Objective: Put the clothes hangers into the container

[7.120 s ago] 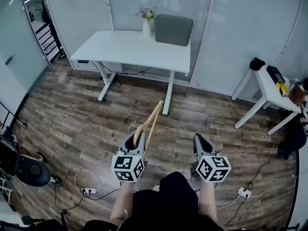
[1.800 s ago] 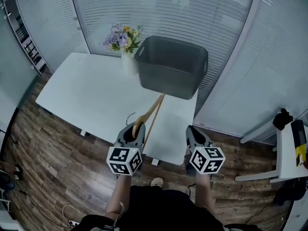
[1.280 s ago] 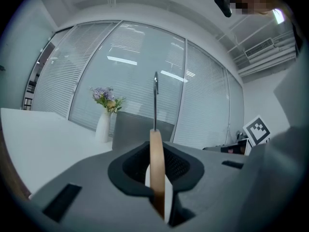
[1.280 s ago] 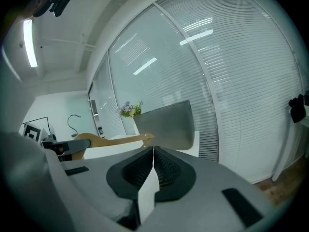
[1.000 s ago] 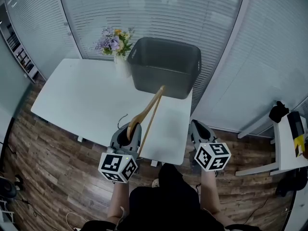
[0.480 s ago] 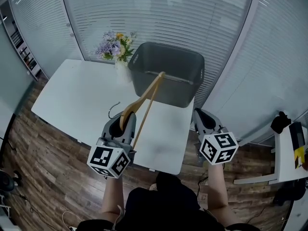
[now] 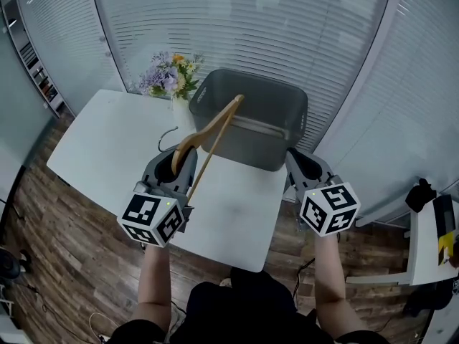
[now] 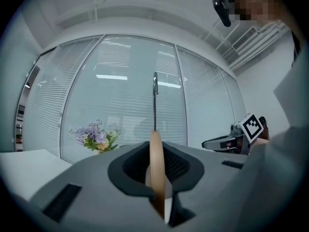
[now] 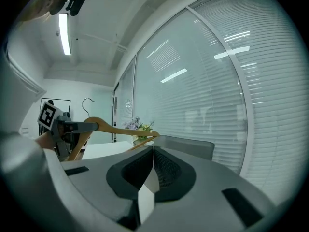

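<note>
A wooden clothes hanger [image 7: 215,122] with a metal hook is pinched at its middle by my left gripper [image 7: 176,162], which is shut on it. The hanger slants up and away, and its far tip reaches over the near rim of the dark grey container [image 7: 290,97] at the back of the white table [image 7: 100,138]. In the left gripper view the hanger [image 8: 156,151] stands edge-on between the jaws, hook pointing up. My right gripper [image 7: 300,162] is shut and empty beside the container's right side. The right gripper view shows the hanger [image 9: 120,128] and the container [image 9: 190,147].
A vase of purple and yellow flowers [image 7: 169,76] stands at the container's left. Glass walls with blinds run behind the table. The table's near edge [image 7: 215,253] lies under my arms, with wood floor below. A second white table [image 7: 430,246] is at the far right.
The person has walked up to the table. My left gripper has lifted and carried the hanger forward, so its tip now lies over the container. The right gripper moved forward beside the container.
</note>
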### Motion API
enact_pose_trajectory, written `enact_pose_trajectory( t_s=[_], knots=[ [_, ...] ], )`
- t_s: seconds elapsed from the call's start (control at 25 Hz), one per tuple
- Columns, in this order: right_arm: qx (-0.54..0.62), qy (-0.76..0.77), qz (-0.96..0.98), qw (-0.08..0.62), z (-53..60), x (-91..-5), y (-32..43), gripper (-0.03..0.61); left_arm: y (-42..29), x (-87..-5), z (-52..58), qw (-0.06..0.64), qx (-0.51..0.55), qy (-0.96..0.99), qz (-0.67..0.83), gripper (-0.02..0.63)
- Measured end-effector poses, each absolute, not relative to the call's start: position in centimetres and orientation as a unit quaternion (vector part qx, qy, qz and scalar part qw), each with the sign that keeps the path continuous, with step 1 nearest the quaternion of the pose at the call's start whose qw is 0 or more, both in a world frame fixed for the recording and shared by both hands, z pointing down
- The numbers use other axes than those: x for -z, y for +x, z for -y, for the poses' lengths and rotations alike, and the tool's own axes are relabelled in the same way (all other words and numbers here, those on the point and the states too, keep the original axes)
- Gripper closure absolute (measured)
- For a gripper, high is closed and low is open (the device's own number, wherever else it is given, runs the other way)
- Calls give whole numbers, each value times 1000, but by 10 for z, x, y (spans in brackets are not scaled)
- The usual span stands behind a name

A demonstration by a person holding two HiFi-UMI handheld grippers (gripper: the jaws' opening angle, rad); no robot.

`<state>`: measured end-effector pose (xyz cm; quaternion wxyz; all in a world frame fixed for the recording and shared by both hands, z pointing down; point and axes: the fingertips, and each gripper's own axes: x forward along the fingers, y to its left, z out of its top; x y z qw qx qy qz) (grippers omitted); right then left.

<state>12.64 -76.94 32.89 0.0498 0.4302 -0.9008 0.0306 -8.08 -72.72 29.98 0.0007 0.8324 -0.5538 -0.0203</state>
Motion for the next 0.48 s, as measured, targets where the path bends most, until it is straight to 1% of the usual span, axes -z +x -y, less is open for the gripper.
enact_pose_trajectory(
  t_s=[0.48],
  knots=[
    [-33, 412, 909, 54, 813, -327, 128, 549, -85, -283, 813, -20, -68, 851, 520, 554]
  ],
)
